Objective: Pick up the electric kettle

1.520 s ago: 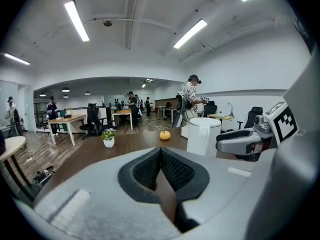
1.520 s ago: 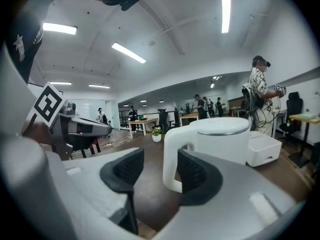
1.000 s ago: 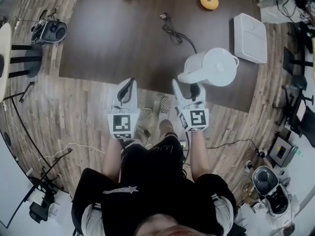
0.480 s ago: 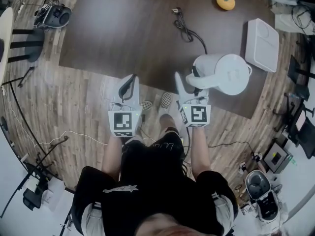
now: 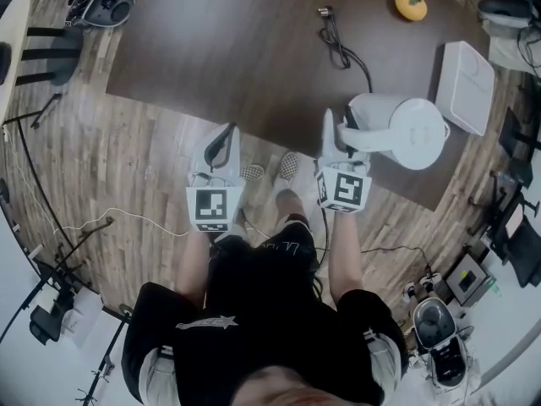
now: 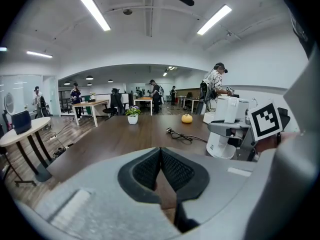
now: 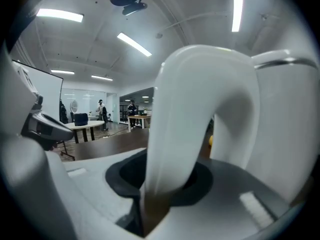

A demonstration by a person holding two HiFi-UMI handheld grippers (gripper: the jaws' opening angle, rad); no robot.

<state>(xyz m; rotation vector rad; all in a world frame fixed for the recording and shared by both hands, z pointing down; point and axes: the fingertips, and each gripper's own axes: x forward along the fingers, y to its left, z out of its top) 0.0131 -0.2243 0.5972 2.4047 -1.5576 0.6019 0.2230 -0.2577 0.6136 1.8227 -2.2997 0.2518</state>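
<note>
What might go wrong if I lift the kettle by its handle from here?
1. The right hand-held gripper is closing its jaws on the handle alone, off to one side of the electric kettle, so the body may swing or tip once lifted.
2. The black cord runs toward the kettle; if attached, it could tug.
3. The kettle stands near the table edge, so a slip could send it off.

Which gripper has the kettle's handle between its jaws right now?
The right gripper: its jaws are closing around the kettle handle. The left gripper has its jaws together, on nothing.
</note>
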